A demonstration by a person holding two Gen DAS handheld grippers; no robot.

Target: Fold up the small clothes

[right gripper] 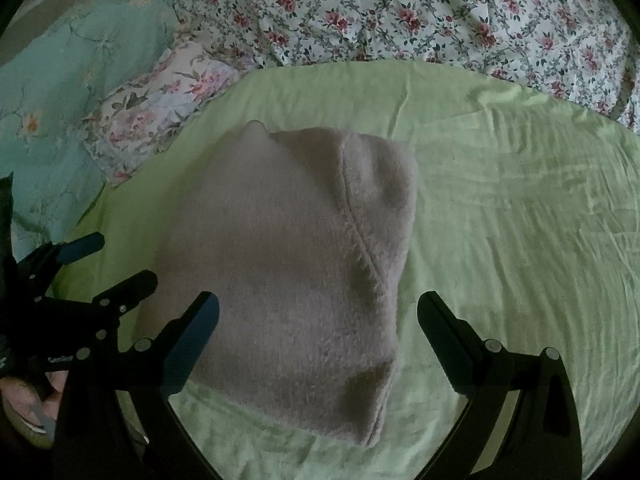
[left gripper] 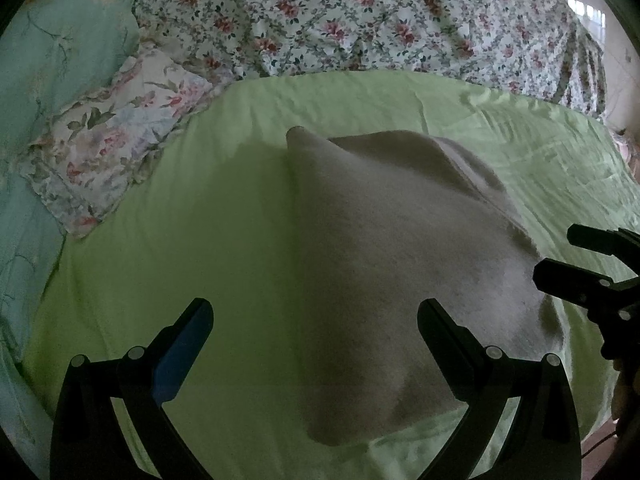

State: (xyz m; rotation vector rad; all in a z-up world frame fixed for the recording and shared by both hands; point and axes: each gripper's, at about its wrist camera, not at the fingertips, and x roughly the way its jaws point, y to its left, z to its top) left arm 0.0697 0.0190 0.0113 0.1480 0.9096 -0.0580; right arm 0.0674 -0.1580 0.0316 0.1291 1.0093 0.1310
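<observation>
Folded pale garment [right gripper: 292, 280] lies on the green sheet [right gripper: 500, 208]; left gripper [left gripper: 314, 320] and right gripper [right gripper: 318, 312] hover above, fingers wide, holding nothing.

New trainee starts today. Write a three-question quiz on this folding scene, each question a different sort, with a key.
1. True or false: the left gripper is clamped on the folded pale garment.
2. What does the garment lie on? A) green sheet B) floral quilt C) teal pillow
3. Fill in: in the right wrist view, the right gripper's jaws stand ____.

Key: 1 false; 2 A; 3 open.
</observation>
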